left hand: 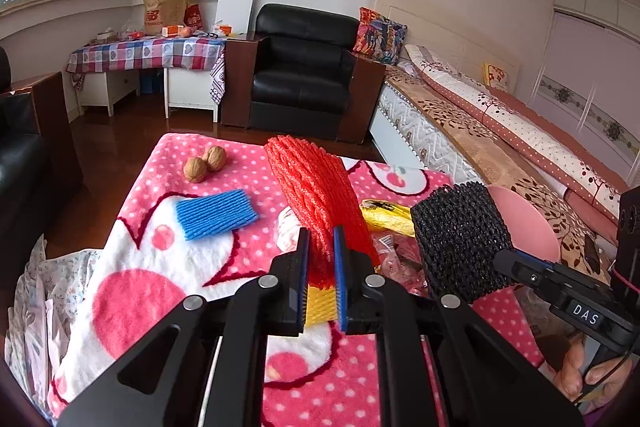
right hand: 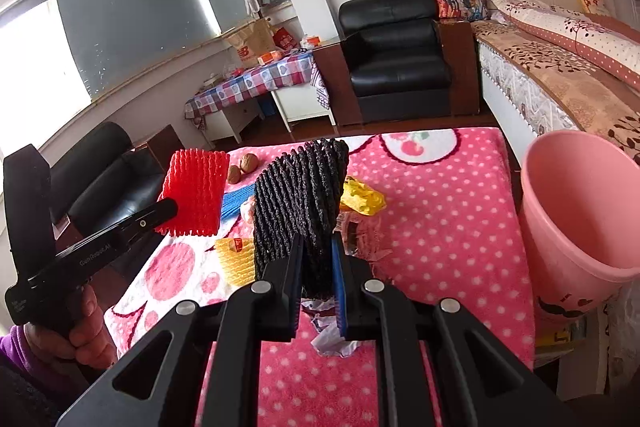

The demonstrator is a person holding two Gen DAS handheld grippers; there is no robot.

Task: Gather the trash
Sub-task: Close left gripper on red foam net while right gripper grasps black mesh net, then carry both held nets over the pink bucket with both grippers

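Blanket (left hand: 168,267), fluffy pink w/ white polka dots and cartoon patches, covers the low table and fills most of both wrist views. Round pink plastic bin (right hand: 580,211) stands just off the table's right edge, mouth tilted toward the table. Left gripper (left hand: 322,255), black w/ blue pads, is clamped on a red foam fruit-net sleeve (left hand: 316,195), held up above the blanket; the sleeve's far end points away from the camera. Right gripper (right hand: 316,267) is clamped on a black foam fruit-net sleeve (right hand: 300,195), also lifted off the blanket, to the right of the red one and nearer the bin. Lying on the blanket: a flat blue foam net sleeve (left hand: 216,213) at left-centre, a yellow foam net sleeve (right hand: 236,259) below the two held pieces, a crumpled yellow plastic wrapper (right hand: 362,201) and a clear crinkled wrapper (right hand: 360,239) btwn the grippers and the bin. Two brown walnuts (left hand: 204,163) sit touching each other near the blanket's far edge, beyond the blue sleeve.
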